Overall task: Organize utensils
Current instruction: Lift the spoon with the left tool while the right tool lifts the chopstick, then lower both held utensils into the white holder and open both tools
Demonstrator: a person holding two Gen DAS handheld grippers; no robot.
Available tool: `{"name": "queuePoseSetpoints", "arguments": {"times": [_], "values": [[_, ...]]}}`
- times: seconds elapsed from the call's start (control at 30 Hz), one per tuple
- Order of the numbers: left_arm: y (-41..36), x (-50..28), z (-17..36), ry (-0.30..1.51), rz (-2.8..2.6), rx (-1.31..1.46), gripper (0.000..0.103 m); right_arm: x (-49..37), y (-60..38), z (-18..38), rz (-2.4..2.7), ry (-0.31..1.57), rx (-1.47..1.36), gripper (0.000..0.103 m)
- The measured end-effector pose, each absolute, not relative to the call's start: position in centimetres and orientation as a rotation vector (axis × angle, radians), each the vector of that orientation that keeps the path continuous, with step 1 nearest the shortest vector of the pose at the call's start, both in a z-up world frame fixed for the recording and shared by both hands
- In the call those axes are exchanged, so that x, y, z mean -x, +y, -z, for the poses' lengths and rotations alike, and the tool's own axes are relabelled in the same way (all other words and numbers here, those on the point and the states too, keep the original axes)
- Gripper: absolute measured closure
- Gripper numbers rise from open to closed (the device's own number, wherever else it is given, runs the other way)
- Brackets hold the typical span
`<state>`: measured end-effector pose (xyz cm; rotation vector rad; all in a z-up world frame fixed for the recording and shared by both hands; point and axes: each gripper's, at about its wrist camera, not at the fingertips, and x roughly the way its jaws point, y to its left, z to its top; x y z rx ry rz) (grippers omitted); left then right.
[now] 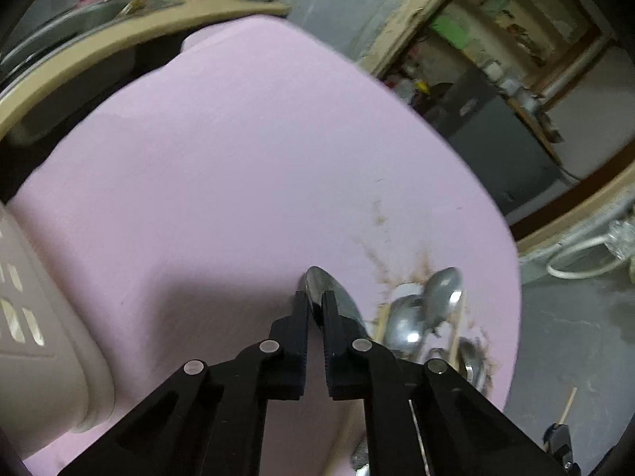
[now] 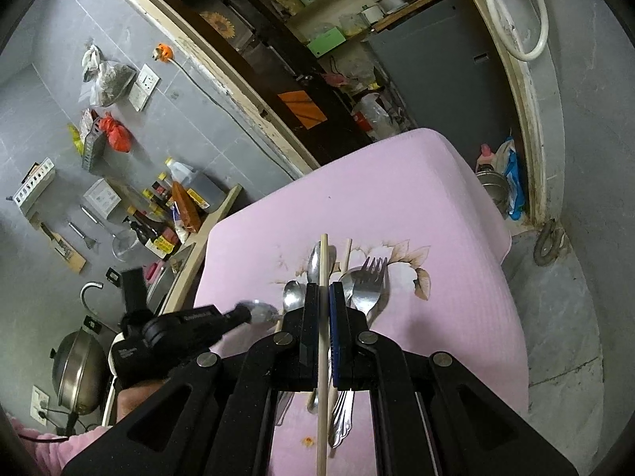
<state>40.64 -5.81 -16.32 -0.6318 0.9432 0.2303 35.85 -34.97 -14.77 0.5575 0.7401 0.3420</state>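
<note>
On the pink tablecloth (image 1: 198, 182) lies a loose pile of metal utensils. My left gripper (image 1: 315, 303) is shut on a spoon (image 1: 323, 279), whose bowl sticks out past the fingertips. Two more spoons (image 1: 444, 283) and a wooden chopstick (image 1: 456, 329) lie just to its right. In the right wrist view my right gripper (image 2: 324, 289) is shut on a chopstick (image 2: 324, 254) that runs lengthwise between the pads. Below it lie a fork (image 2: 371, 281), spoons (image 2: 293, 295) and a second chopstick (image 2: 347, 252). The left gripper (image 2: 248, 313) comes in from the left with its spoon (image 2: 265, 311).
A white slotted basket (image 1: 39, 337) stands on the cloth at the left. Beyond the table's left edge are a counter with bottles (image 2: 178, 206) and a lidded wok (image 2: 79, 373). The table's right edge (image 2: 512, 277) drops to grey floor. A pink sleeve (image 2: 51, 452) shows at the lower left.
</note>
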Motion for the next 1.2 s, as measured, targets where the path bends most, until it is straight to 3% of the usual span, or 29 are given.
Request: {"name": "queuePoseSetpoints", "arguments": {"times": [0.43, 0.77, 1.2], "values": [[-9.7, -35.6, 2.6, 0.595, 0.015, 0.187, 0.101, -33.0, -32.9, 6.6, -0.318, 0.459, -0.56, 0.099], [-1.4, -30.8, -6.7, 0.47, 0.053, 0.184, 0.101, -31.9, -25.3, -0.6, -0.363, 0.239, -0.591, 0.099], [12.6, -24.1, -10.5, 0.405, -0.106, 0.135, 0.101, -31.4, -11.5, -1.8, -0.444, 0.162, -0.513, 0.099]]}}
